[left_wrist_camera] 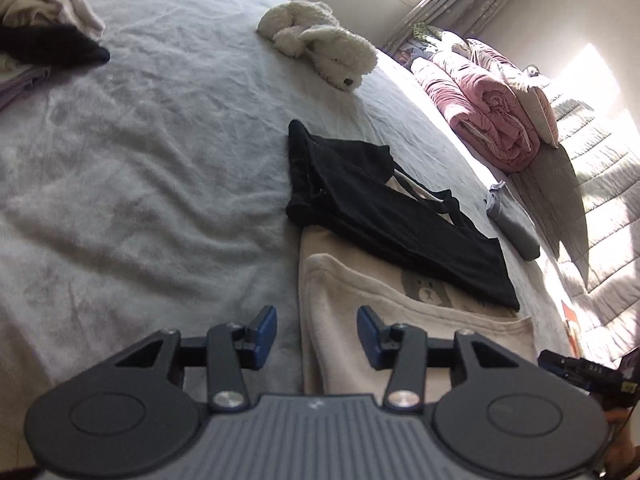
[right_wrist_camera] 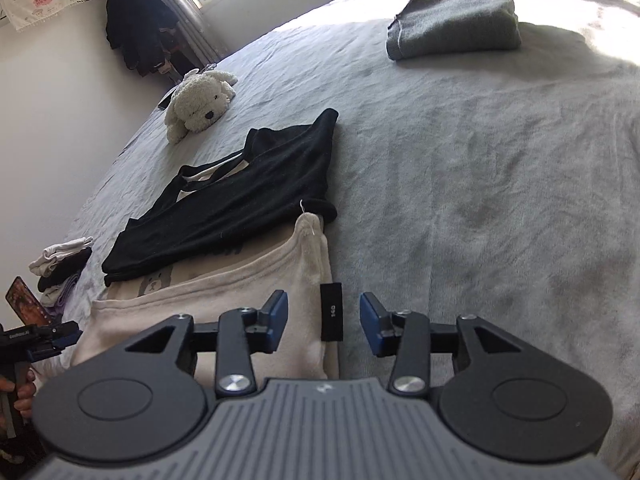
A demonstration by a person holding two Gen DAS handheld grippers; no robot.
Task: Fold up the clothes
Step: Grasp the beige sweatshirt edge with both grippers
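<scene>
Left wrist view shows your left gripper (left_wrist_camera: 317, 330) with its blue pads spread apart and nothing between them, hovering over the near left edge of the cream garment (left_wrist_camera: 400, 344) spread on the grey bedcover (left_wrist_camera: 140, 180). Just ahead of those fingers and slightly right, a black garment (left_wrist_camera: 384, 208) lies flat across the cream one's far part. Beyond that sits a white plush dog (left_wrist_camera: 320, 46).

Your right gripper (right_wrist_camera: 324, 326) is likewise parted and empty, poised over the cream garment's (right_wrist_camera: 240, 292) near right edge, with a black size tag (right_wrist_camera: 331, 311) directly between the fingers. Far ahead to the right rests a folded grey garment (right_wrist_camera: 454, 26).
</scene>
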